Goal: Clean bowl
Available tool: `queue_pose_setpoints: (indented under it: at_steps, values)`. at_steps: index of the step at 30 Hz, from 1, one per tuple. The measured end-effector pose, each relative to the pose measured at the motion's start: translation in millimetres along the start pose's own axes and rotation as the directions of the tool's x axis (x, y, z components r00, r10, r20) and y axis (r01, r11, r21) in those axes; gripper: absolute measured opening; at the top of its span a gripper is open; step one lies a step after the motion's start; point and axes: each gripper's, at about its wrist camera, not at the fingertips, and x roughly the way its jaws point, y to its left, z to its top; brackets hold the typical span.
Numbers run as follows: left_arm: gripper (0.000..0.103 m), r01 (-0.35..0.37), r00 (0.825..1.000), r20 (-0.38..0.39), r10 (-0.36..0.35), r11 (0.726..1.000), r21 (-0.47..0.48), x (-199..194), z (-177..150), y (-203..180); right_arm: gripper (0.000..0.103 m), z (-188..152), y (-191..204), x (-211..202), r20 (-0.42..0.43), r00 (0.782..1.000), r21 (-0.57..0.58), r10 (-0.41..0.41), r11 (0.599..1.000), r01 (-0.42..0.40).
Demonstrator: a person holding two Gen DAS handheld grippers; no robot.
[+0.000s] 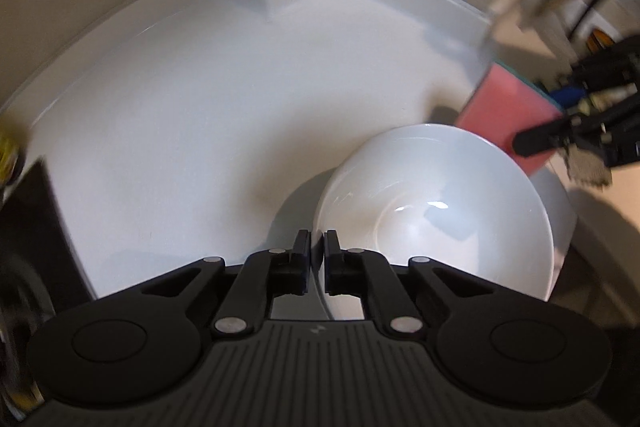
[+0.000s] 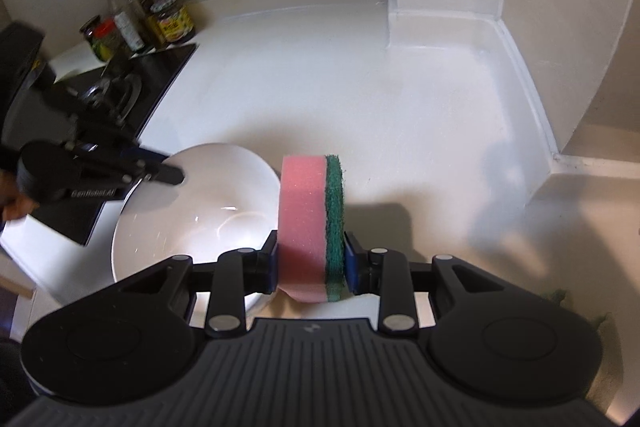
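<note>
Left tool (image 1: 316, 247) clamps the tilted bowl's (image 1: 436, 211) rim; right tool (image 2: 311, 259) grips the upright sponge (image 2: 310, 223).

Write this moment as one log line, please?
left gripper: shut on bowl rim | right gripper: shut on sponge | sponge: beside bowl, not touching | counter

You get even, soft indoor light from overhead. It throws a grey shadow left of the bowl (image 1: 436, 211) and a darker one behind the sponge (image 2: 312, 227) on the white counter (image 2: 320, 87). Small glare spots sit on the bowl's floor. Both fisheye views bend the walls and darken at the corners. In your left view the upper right and far left edges smear; in your right view the left gripper (image 2: 176, 175) is blurred.
</note>
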Motion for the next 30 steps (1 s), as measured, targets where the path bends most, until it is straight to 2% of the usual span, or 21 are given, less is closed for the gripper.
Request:
queue_pose_setpoints:
  at_steps: [1, 4, 7, 8, 11, 14, 17, 19, 21, 23, 25, 27, 30]
  values:
    - [0.004, 0.018, 1.0, -0.003, -0.017, 0.997, 0.072, 3, 6, -1, 0.027, 2, -1, 1, -0.002, 1.0, -0.009, -0.004, 1.0, 0.004]
    - [0.004, 0.064, 0.998, -0.009, -0.063, 0.98, 0.187, 9, 21, -1, 0.027, 7, -1, 3, 0.002, 1.0, -0.033, -0.03, 0.999, 0.03]
    - [0.005, 0.079, 0.997, -0.008, -0.08, 0.976, 0.202, 13, 31, 1, 0.027, 10, -1, 5, 0.012, 0.999, -0.034, -0.053, 0.998, 0.054]
    - [0.006, 0.075, 0.997, -0.007, -0.075, 0.981, 0.178, 13, 33, 1, 0.027, 10, -2, 4, 0.014, 0.998, -0.029, -0.055, 0.998, 0.055]
    - [0.008, 0.024, 1.0, 0.009, -0.024, 1.0, -0.008, 6, 24, 3, 0.027, 7, -3, 2, 0.024, 0.998, -0.008, -0.051, 0.999, 0.051]
    - [0.008, -0.02, 0.999, 0.021, 0.025, 0.981, -0.193, -9, 2, 4, 0.027, 1, -4, 0, 0.039, 0.998, 0.021, -0.044, 0.999, 0.043]
    - [0.008, -0.032, 0.998, 0.049, 0.049, 0.956, -0.29, -19, -18, 2, 0.027, -6, -2, -3, 0.051, 0.998, 0.039, -0.039, 0.999, 0.037]
    - [0.008, -0.022, 0.998, 0.052, 0.041, 0.95, -0.313, -19, -22, 3, 0.027, -8, 1, -4, 0.049, 0.998, 0.034, -0.038, 0.999, 0.036]
    - [0.004, -0.021, 0.999, 0.023, 0.028, 0.967, -0.254, -15, -21, 3, 0.027, -10, 4, -5, 0.04, 0.999, 0.019, -0.037, 0.999, 0.036]
    - [0.004, -0.021, 1.0, 0.003, 0.022, 0.99, -0.142, -10, -14, 0, 0.027, -9, 5, -6, 0.019, 0.999, -0.01, -0.028, 1.0, 0.028]
    - [0.005, -0.009, 1.0, -0.009, 0.008, 0.999, -0.035, -3, -3, -1, 0.027, -7, 3, -7, 0.006, 1.0, -0.021, -0.016, 1.0, 0.016]
    - [0.005, 0.007, 1.0, -0.007, -0.006, 0.999, 0.053, 2, 6, -2, 0.027, -2, 0, -4, 0.003, 1.0, -0.019, -0.011, 1.0, 0.011]
    - [0.006, 0.019, 1.0, 0.0, -0.019, 0.983, 0.184, 10, 20, -7, 0.027, 8, 3, 2, 0.012, 0.999, -0.047, -0.039, 0.998, 0.039]
